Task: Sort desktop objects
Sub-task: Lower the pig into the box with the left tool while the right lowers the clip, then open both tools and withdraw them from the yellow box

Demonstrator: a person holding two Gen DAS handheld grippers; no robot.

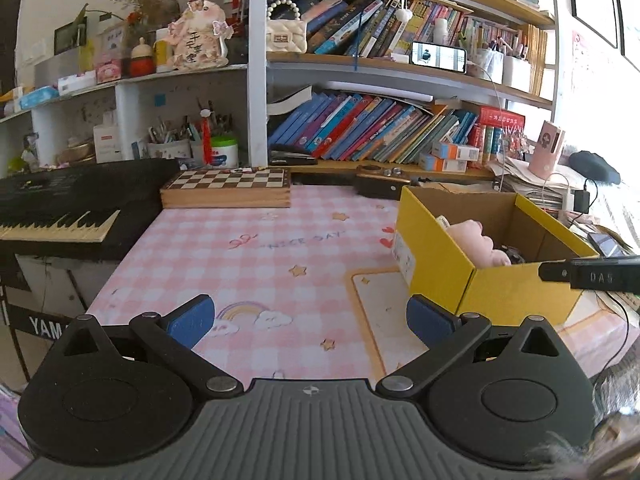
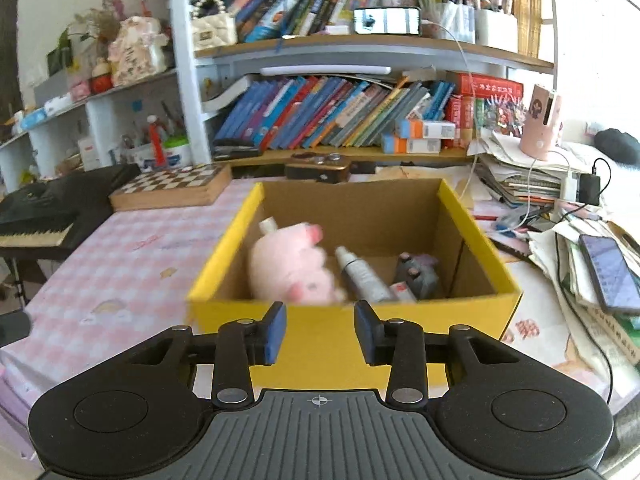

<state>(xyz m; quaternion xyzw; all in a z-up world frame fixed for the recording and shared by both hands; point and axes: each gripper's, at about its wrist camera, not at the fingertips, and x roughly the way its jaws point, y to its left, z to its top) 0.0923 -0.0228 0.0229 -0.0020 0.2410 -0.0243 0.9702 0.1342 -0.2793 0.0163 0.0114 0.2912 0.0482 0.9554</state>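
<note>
My left gripper stands wide apart, empty, over the checked cloth. My right gripper is parted, empty; at twelve o'clock, the yellow cardboard box holds a soft pink plush toy and smooth tube.

Both grippers look alike. The left gripper has a ribbed grey housing with a small crosshair mark at its front edge, flanked by two round black discs. Black linkage arms with silver rivets run forward to two fingers faced with blue pads. The right gripper shows the same blue pads.
</note>
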